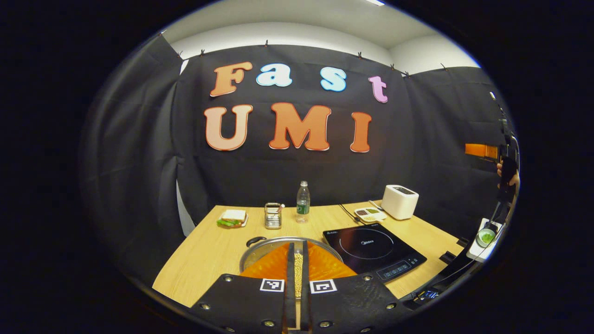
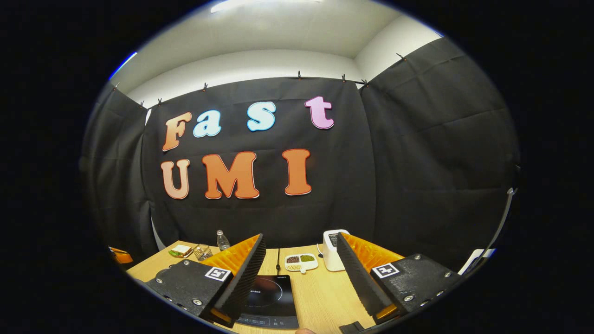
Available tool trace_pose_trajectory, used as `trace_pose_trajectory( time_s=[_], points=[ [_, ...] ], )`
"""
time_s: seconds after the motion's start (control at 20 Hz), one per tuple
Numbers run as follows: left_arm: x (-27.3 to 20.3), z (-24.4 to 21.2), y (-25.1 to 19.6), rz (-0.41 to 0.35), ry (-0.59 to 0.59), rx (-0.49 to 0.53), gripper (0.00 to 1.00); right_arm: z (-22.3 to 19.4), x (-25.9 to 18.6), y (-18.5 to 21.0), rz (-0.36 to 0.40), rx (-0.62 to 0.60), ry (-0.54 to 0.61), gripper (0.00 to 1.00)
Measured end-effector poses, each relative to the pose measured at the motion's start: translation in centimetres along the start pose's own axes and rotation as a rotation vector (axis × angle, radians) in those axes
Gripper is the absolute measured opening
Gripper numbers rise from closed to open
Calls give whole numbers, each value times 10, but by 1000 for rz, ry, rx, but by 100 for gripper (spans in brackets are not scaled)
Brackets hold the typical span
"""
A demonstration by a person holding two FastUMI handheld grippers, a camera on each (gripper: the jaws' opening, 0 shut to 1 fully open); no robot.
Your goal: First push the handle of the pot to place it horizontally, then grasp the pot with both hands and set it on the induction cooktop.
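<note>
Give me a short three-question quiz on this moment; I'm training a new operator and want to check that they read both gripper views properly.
1. True or false: the pot already sits on the induction cooktop.
2. In the right gripper view, the right gripper is: A) wide open, B) shut on the toaster, C) shut on the bottle.
3. Which object stands between the wire basket and the divided dish along the back of the table?

Key:
1. False; the pot rests on the table to the left of the cooktop.
2. A.
3. The water bottle.
</note>
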State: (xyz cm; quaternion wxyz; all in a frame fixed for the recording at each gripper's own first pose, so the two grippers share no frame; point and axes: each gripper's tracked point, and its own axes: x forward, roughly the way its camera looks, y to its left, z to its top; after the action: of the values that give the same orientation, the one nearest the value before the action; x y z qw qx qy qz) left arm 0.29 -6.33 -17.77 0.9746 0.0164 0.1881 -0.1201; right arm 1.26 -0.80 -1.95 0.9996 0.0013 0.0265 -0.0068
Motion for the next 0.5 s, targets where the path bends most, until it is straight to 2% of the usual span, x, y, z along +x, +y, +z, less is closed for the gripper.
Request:
trace_pose_trajectory(
  time_s=[0.5],
  points=[
    [8, -125, -34, -94, 270, -10, 5, -10, 5, 1, 8, 8, 34, 95]
  ],
)
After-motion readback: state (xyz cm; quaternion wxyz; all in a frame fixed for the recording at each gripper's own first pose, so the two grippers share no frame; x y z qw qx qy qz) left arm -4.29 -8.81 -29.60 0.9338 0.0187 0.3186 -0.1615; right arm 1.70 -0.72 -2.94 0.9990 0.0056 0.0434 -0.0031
